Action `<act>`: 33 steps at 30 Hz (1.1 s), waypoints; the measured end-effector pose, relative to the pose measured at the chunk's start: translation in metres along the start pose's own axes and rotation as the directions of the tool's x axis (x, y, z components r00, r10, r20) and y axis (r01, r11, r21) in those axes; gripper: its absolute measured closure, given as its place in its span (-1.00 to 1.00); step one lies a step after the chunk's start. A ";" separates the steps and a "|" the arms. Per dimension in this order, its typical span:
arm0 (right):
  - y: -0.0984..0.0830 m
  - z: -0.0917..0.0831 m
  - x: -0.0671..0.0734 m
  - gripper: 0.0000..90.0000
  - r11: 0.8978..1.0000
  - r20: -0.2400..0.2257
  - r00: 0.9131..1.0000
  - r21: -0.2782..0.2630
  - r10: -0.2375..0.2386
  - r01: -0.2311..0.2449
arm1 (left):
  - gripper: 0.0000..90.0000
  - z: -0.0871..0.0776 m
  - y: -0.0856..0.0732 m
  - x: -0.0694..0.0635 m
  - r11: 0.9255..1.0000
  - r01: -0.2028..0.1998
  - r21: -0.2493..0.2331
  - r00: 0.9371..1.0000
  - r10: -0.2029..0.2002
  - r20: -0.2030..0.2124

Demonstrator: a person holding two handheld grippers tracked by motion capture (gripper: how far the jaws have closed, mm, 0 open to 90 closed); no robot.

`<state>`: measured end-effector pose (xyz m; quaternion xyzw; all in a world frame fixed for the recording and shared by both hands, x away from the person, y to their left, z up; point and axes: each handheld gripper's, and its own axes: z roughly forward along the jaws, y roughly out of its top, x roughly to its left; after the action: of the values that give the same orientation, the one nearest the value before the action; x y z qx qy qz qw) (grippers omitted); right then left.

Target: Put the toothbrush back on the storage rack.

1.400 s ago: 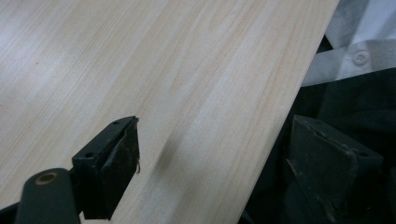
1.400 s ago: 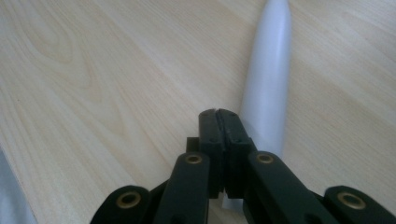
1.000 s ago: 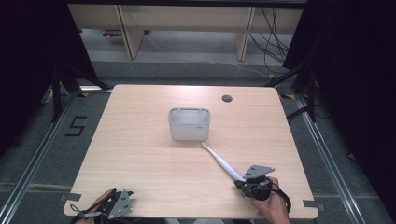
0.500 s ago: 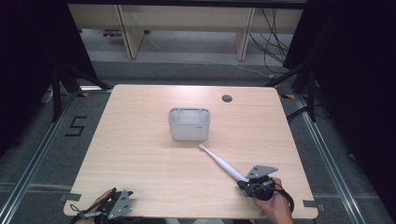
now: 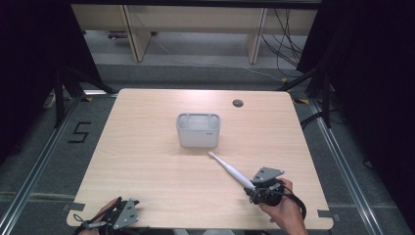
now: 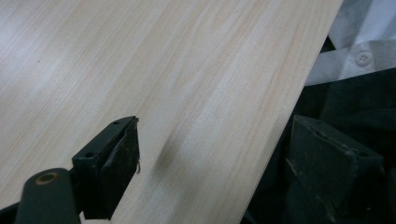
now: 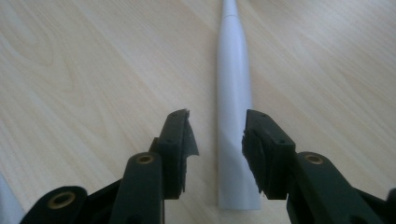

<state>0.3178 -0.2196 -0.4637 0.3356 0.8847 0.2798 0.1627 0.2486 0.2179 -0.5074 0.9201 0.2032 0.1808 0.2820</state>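
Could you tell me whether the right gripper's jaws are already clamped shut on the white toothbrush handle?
No, the right gripper is open: gaps show between both jaws and the toothbrush.

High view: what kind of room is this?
Probably a lab or recording workshop: a bare wooden table inside a metal frame, loose cables behind it, and a taped number 5 on the grey floor.

Light wooden table (image 5: 147, 161), grey floor (image 5: 44, 161), wooden shelving (image 5: 195, 24), dark curtains (image 5: 29, 58)
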 end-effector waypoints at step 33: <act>0.073 0.059 -0.020 0.12 0.954 -0.061 0.997 0.295 -0.042 0.058 | -0.64 -0.001 0.000 0.002 1.000 -0.002 0.001 1.000 0.002 0.000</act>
<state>0.3970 -0.1656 -0.4644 0.3260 0.9289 0.1488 0.0936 0.2493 0.2195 -0.5065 0.9204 0.2025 0.1811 0.2812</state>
